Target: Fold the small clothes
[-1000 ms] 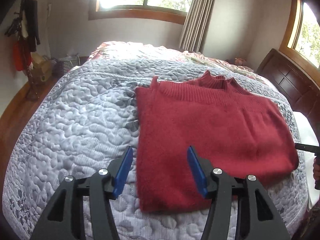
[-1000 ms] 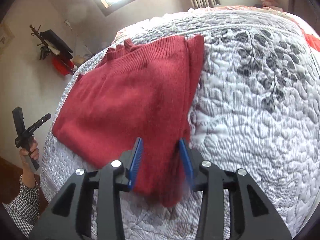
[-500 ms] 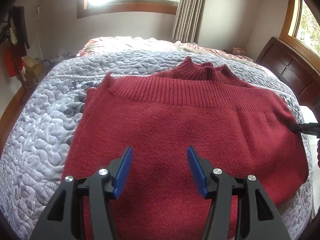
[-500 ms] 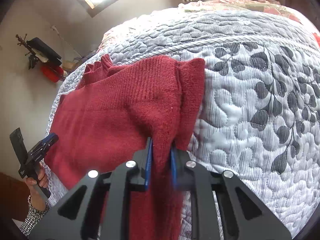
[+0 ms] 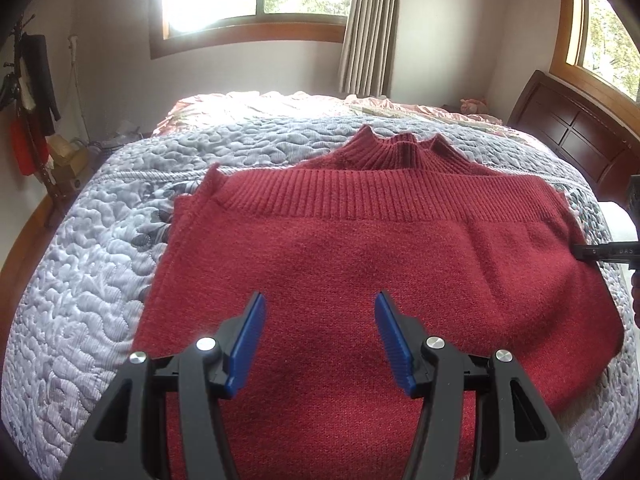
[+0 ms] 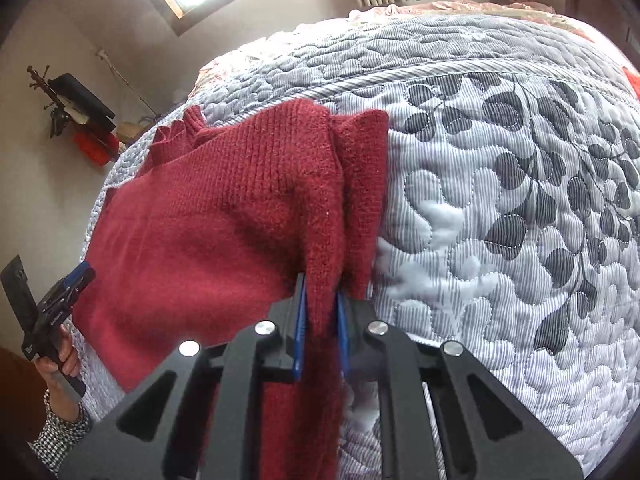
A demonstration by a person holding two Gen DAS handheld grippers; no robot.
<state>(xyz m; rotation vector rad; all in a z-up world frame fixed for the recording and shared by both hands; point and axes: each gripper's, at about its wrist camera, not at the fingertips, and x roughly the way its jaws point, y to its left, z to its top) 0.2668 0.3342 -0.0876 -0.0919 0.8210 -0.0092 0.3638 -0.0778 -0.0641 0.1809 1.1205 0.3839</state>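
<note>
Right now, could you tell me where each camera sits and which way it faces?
Left wrist: on the open left gripper, above the red sweater, facing the windows.
Right wrist: on the right gripper, shut on the sweater's edge, facing across the quilt; the left hand shows.
Shared: sweater, quilt.

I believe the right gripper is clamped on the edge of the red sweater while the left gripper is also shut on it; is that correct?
Not quite. The right gripper is clamped on the red sweater, but the left gripper is open above it, jaws wide apart, as the left wrist view shows.
</note>
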